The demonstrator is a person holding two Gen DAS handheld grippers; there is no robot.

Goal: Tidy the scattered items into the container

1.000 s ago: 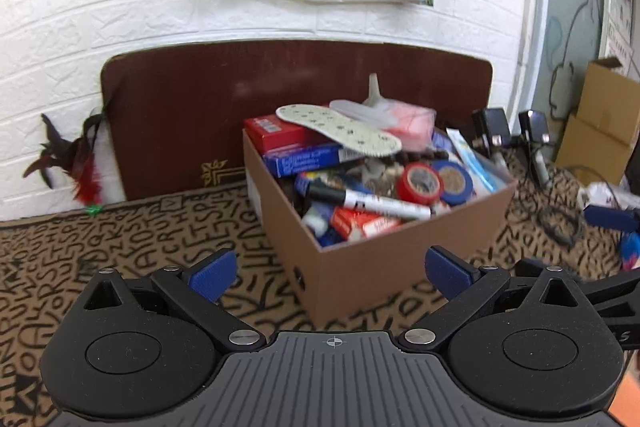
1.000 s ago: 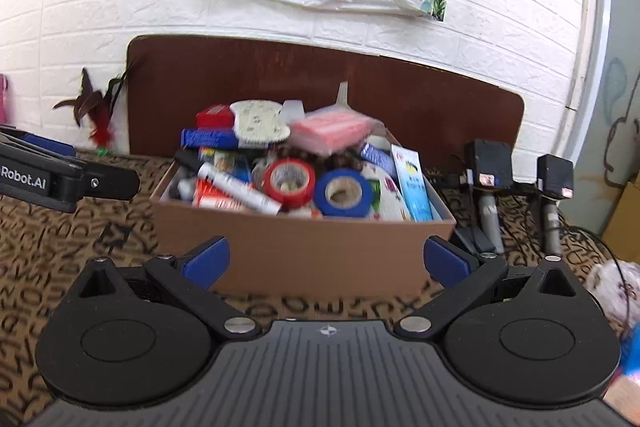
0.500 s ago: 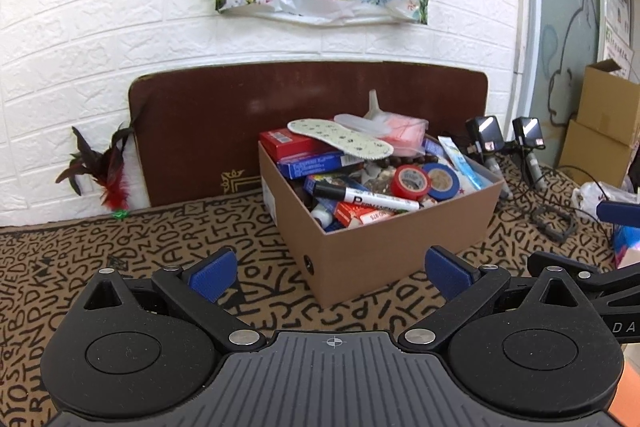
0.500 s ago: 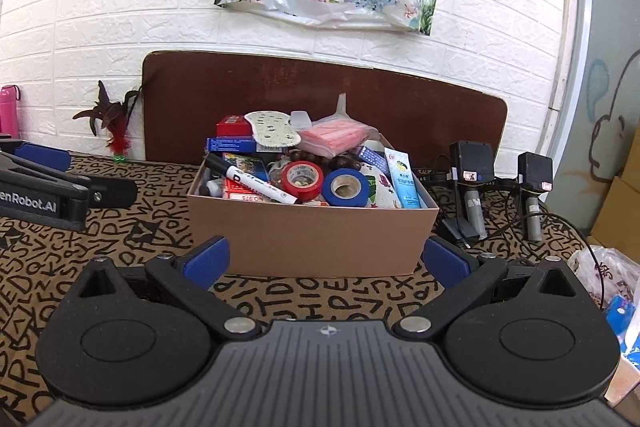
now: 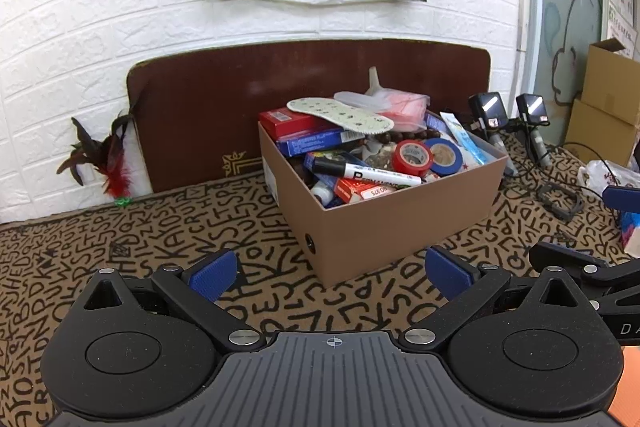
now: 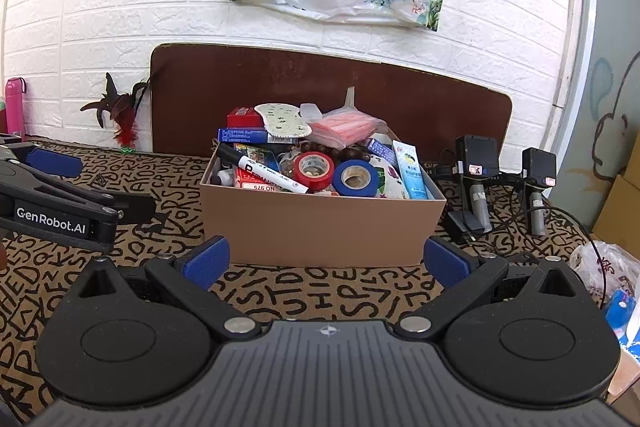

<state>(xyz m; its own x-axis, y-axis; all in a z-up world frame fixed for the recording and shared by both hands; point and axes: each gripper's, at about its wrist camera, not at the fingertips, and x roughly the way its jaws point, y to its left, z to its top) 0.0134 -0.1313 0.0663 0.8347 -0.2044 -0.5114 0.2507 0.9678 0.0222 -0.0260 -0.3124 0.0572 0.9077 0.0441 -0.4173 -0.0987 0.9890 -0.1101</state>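
A brown cardboard box (image 5: 404, 231) (image 6: 320, 231) stands on the letter-patterned tablecloth, heaped with items: a white marker (image 5: 368, 174) (image 6: 264, 169), a red tape roll (image 5: 412, 157) (image 6: 314, 169), a blue tape roll (image 5: 443, 155) (image 6: 354, 179), red and blue packets, a dotted insole (image 5: 340, 113) (image 6: 282, 121) and a pink pack (image 6: 344, 129). My left gripper (image 5: 330, 269) is open and empty, in front of the box. My right gripper (image 6: 326, 263) is open and empty, also in front of the box. The left gripper shows at the left of the right wrist view (image 6: 52, 195).
A brown board (image 5: 208, 99) leans on the white brick wall behind the box. A feather toy (image 5: 110, 163) stands at its left, a pink bottle (image 6: 15, 103) further left. Black chargers and cables (image 6: 476, 167) lie right of the box, with plastic bags (image 6: 604, 267) and cardboard cartons (image 5: 608, 99) beyond.
Both grippers have pulled back from the box, which now looks smaller and farther off. Both stay open and empty. The box contents have not moved.
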